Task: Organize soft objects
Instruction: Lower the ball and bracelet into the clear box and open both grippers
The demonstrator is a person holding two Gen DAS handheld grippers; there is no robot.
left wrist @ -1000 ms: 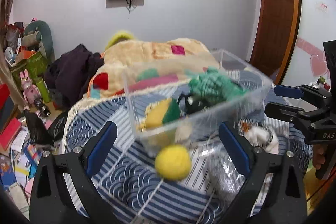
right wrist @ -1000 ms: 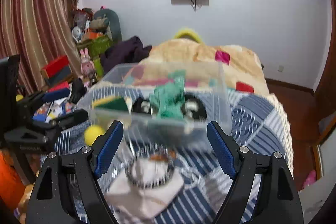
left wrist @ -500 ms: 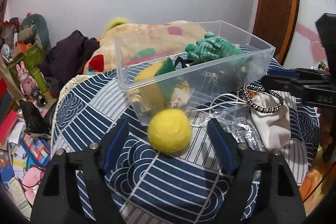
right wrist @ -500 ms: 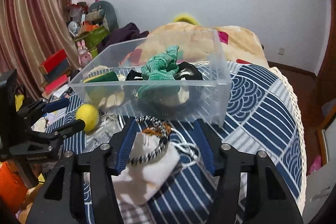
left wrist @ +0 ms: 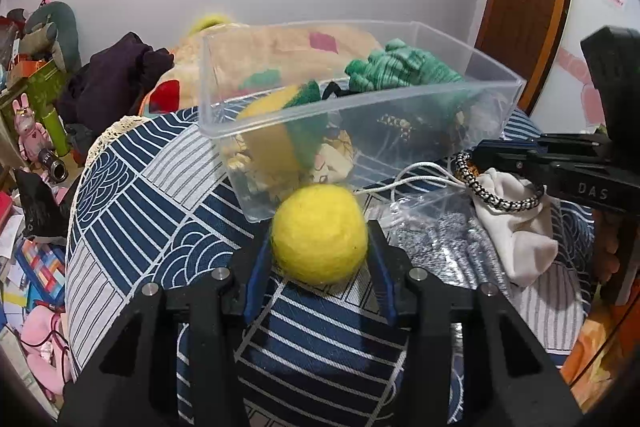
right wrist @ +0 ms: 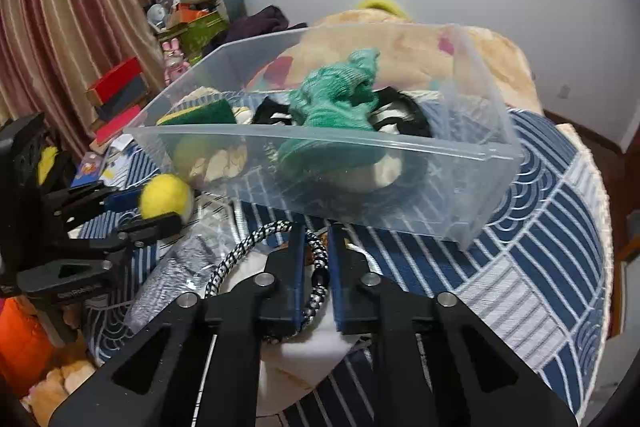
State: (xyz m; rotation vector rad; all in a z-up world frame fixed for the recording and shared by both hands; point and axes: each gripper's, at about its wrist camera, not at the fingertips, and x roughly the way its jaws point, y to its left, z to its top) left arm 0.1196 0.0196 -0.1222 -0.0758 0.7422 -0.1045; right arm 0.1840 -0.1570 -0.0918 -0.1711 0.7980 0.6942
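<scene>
My left gripper (left wrist: 319, 239) is shut on a yellow felt ball (left wrist: 319, 235), just in front of a clear plastic bin (left wrist: 400, 99). The bin holds a green knit glove (left wrist: 396, 69), a yellow and green sponge (left wrist: 276, 131) and other soft items. My right gripper (right wrist: 316, 227) is shut on a black and white braided rope ring (right wrist: 256, 239) that lies on a white pouch (left wrist: 516, 223). The ball (right wrist: 166, 197) and the left gripper (right wrist: 160, 207) also show in the right wrist view, left of the bin (right wrist: 360, 147).
The bin stands on a blue and white patterned cloth (left wrist: 152, 195) over a round surface. A crinkled clear plastic bag (left wrist: 432, 239) and a white cord (left wrist: 420, 179) lie beside the pouch. Clutter covers the floor at left; a beige blanket (right wrist: 480, 51) lies behind.
Both grippers moved forward and down and closed: the left on the yellow ball, the right on the braided ring. They were wide open a second ago.
</scene>
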